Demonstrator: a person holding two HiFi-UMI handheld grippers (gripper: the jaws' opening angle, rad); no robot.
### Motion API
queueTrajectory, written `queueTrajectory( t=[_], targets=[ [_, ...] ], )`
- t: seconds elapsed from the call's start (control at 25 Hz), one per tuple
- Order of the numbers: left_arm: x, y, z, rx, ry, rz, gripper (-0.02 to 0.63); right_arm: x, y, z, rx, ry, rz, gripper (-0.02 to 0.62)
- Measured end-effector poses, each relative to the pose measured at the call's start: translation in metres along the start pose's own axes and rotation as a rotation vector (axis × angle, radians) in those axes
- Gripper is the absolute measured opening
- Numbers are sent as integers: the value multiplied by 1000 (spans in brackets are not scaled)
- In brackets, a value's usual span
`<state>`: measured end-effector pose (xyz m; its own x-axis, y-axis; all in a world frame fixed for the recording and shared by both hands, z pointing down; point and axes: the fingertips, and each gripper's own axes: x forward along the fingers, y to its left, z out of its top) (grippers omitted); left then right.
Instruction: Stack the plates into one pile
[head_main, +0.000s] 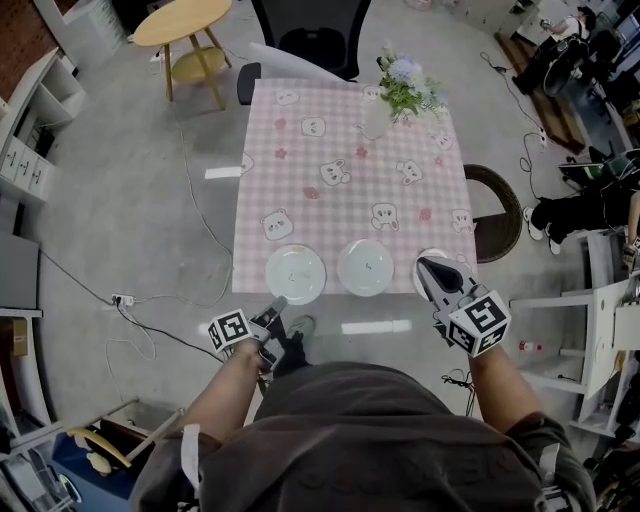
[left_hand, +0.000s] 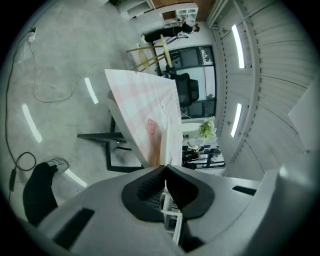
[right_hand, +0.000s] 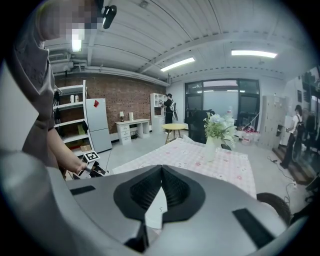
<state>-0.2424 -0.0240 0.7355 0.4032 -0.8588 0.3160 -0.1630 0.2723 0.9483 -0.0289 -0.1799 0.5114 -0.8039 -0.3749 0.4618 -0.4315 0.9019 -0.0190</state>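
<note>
Two white plates lie side by side near the front edge of the pink checked table (head_main: 340, 150): a left plate (head_main: 295, 273) and a middle plate (head_main: 365, 267). A third white plate (head_main: 436, 254) at the front right corner is mostly hidden under my right gripper (head_main: 424, 265). That gripper hovers over it, jaws meeting at the tips, with the plate's white showing below them in the right gripper view (right_hand: 154, 212). My left gripper (head_main: 279, 303) sits just off the table's front edge below the left plate, rolled sideways, shut with nothing between its jaws (left_hand: 165, 168).
A vase of flowers (head_main: 400, 90) stands at the table's far right. A black chair (head_main: 305, 35) is behind the table, a round wooden side table (head_main: 185, 25) at far left, and a dark round seat (head_main: 497, 210) to the right. Cables trail on the floor (head_main: 195, 210).
</note>
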Motion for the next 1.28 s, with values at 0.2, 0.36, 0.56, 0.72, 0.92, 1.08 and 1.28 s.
queueTrajectory(
  t=[0.2, 0.36, 0.56, 0.72, 0.92, 1.08, 1.28],
  targets=[
    [-4, -21, 5, 19, -7, -76, 12, -2, -3, -3, 8, -1, -5, -8],
    [-1, -48, 8, 51, 3, -143, 12, -4, -6, -4, 14, -7, -8, -8],
    [22, -77, -2, 72, 56, -179, 12, -13, -16, 2, 16, -31, -32, -8],
    [49, -87, -17, 107, 140, -143, 12, -32, -31, 6, 26, -61, -83, -8],
    [85, -89, -46, 108, 241, -107, 12, -60, -50, -3, 55, -74, -150, -8],
    [111, -91, -63, 118, 288, -82, 12, -83, -61, -17, 82, -66, -194, -8],
    [132, -77, -74, 120, 312, -5, 12, -106, -68, -36, 111, -59, -232, -8]
  ],
)
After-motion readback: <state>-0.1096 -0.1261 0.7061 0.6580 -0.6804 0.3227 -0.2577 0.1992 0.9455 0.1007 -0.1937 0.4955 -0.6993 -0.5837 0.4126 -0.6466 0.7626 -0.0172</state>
